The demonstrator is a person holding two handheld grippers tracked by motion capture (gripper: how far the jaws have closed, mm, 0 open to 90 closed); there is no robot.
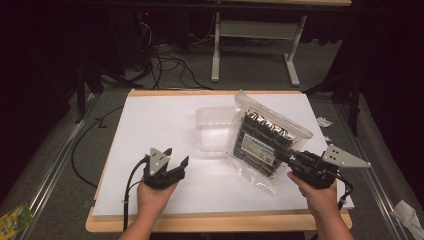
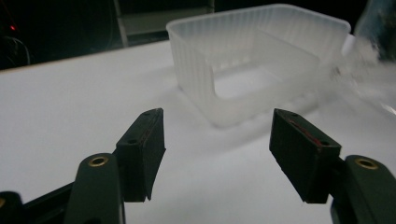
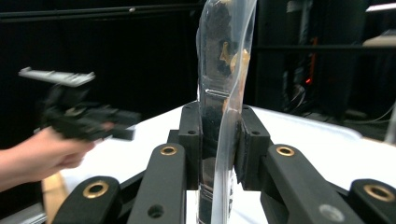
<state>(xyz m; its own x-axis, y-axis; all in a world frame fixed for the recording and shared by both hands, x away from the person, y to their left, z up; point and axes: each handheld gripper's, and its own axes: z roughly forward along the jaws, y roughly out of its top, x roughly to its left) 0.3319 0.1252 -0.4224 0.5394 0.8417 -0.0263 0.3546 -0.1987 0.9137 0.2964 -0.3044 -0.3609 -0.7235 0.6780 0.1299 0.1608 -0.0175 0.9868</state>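
A clear zip bag (image 1: pixel 265 137) packed with dark flat packets is lifted on edge over the right half of the white sheet. My right gripper (image 1: pixel 287 156) is shut on its lower edge; in the right gripper view the pads (image 3: pixel 252 140) pinch the bag's plastic (image 3: pixel 224 56), which rises straight up between them. A translucent plastic tub (image 1: pixel 212 130) stands empty at the sheet's middle, just left of the bag. My left gripper (image 1: pixel 177 156) hovers near the front left of the sheet, open, with nothing between its jaws. In its own view the left gripper (image 2: pixel 217 135) faces the tub (image 2: pixel 252 60).
The white sheet (image 1: pixel 150 125) covers a wooden-edged table (image 1: pixel 210 222). Black cables (image 1: pixel 170 65) and a desk frame (image 1: pixel 216 50) lie beyond the far edge. Paper scraps (image 1: pixel 324 121) sit off the right side, and a green packet (image 1: pixel 12 220) lies on the floor at bottom left.
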